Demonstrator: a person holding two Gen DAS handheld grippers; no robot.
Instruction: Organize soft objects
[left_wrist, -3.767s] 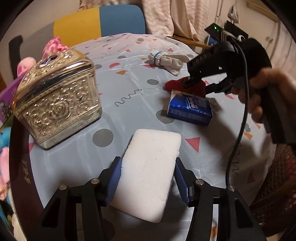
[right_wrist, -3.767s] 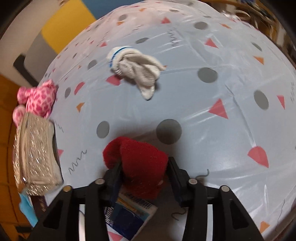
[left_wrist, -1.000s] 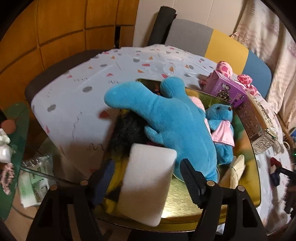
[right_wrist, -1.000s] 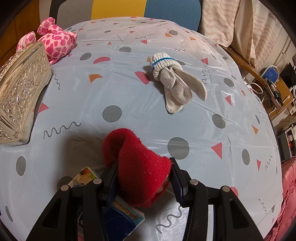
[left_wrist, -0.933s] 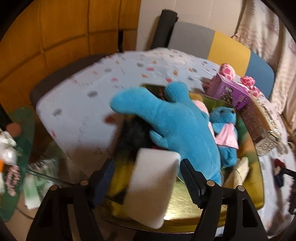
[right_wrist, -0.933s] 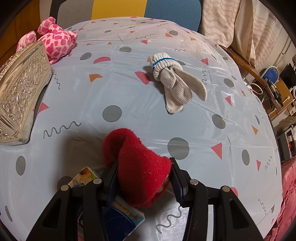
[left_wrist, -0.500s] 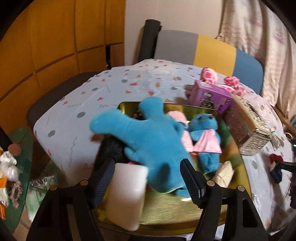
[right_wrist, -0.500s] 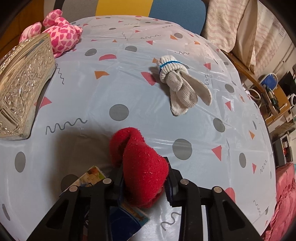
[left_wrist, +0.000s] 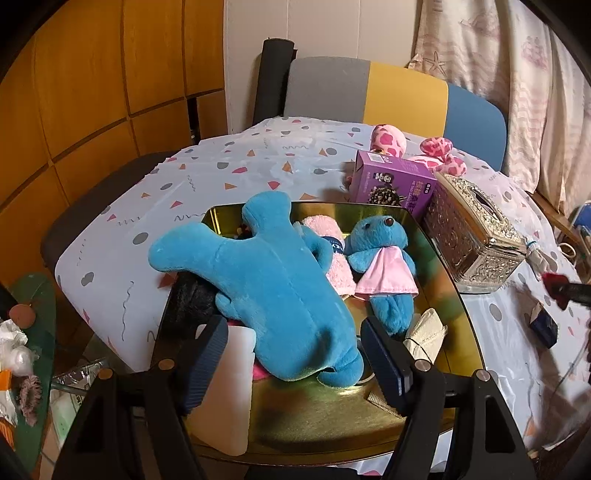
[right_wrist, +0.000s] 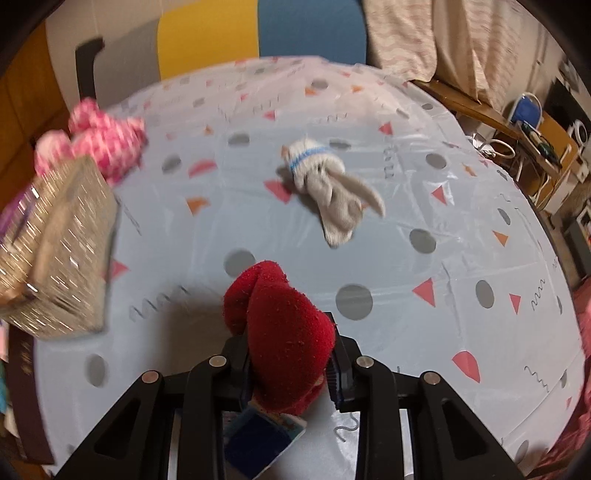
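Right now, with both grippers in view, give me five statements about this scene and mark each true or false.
1. The right gripper is shut on the red sock. True.
2. The left gripper is shut on the white sponge. False: it is open, and the sponge lies at the gold tray's near left edge beside the left finger.
3. The big blue plush lies in the gold tray. True.
4. The grey-white sock bundle is in the tray. False: it lies on the tablecloth, apart from the tray.
5. The small blue bear wears a green dress. False: its dress is pink.
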